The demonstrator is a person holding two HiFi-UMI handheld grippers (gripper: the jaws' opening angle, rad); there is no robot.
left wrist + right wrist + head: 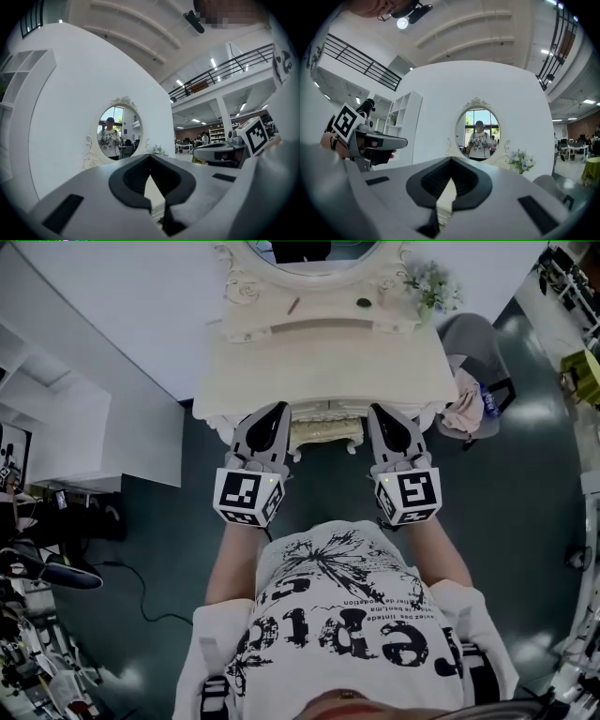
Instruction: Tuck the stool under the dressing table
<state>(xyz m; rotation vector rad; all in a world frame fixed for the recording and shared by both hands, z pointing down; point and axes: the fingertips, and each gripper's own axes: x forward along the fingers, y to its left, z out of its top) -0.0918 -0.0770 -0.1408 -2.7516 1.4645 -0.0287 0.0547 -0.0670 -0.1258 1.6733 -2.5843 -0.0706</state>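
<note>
Head view, looking steeply down: we see the cream dressing table (319,362) against a white wall (141,296), with its oval mirror (309,254) at the back and a small bunch of flowers (431,282) on its right rear corner. The stool (325,434), carved and cream like the table, sits at the middle of the table's front edge. It is mostly beneath the top, with only its near side showing. The left gripper (272,416) and right gripper (387,418) flank that exposed part, both pointing toward the table. We cannot tell from above whether either touches the stool.

In the left gripper view we see the jaws drawn together, tips meeting, with nothing caught between them. The right gripper view shows the same: jaws closed tip to tip and empty. Both views look across the table top to the mirror, where a person (479,140) in a printed shirt is reflected. A grey chair (473,343) with a pink cloth (462,413) stands just right of the table, and white shelves (56,427) stand to the left.
</note>
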